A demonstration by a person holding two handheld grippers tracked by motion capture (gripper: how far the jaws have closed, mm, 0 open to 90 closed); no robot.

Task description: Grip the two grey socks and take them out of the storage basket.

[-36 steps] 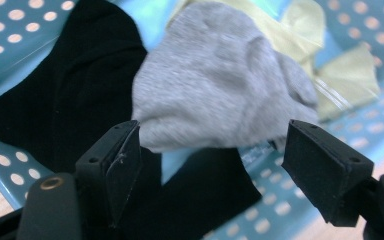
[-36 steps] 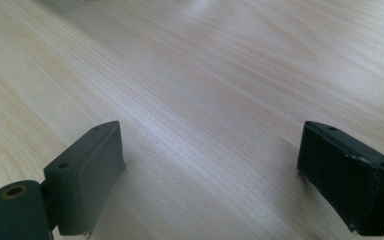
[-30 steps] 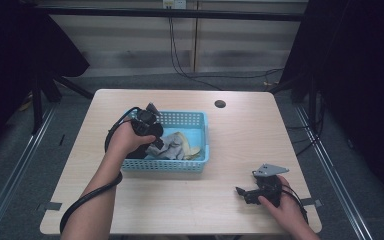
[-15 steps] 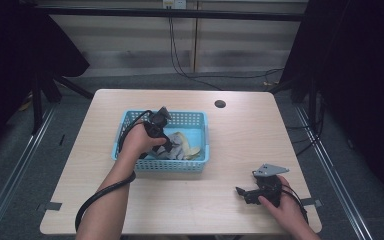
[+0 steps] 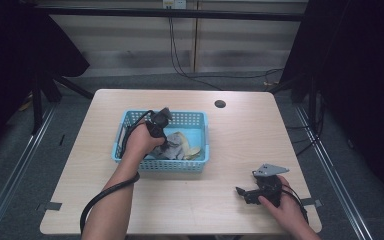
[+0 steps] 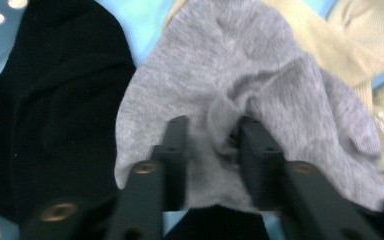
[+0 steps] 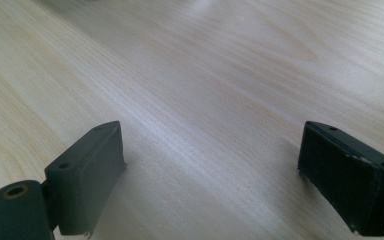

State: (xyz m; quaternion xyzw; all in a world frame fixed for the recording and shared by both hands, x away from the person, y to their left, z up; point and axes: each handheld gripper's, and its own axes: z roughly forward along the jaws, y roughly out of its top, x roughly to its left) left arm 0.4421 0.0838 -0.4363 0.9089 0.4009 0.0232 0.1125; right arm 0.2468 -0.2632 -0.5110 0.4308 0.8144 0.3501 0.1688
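Nearest the person's edge of the table (image 5: 195, 210), the right gripper (image 5: 247, 194) rests low on the bare wood, held in the right hand (image 5: 285, 210) toward the table's right front corner. Its jaws stand wide apart with nothing between them; in the right gripper view the right gripper (image 7: 210, 170) frames only pale wood grain between its two black pads. A grey three-cornered plate sits on top of it, and its cable trails back beside the wrist.

Farther in, the left forearm reaches across the table and the left hand (image 5: 142, 142) dips over the near wall of the blue basket (image 5: 200, 120), which stands a little left of the table's middle. The left gripper (image 5: 167, 145) points down into the basket. Its jaws have just been closing, and in the left gripper view the left gripper (image 6: 210, 135) has a puckered fold of the grey sock (image 6: 240, 80) pinched between its pads, the cloth bunched up in the narrow gap. The grey sock (image 5: 172, 150) lies inside the basket, near its middle. Just beside it, on one side, lies a black sock (image 6: 55, 100); on the other, cream-coloured socks (image 6: 355, 45), which seem to be more than one, though the close view blurs them together.

Beyond the basket, near the table's far edge, a small dark round hole (image 5: 220, 104) shows in the tabletop.
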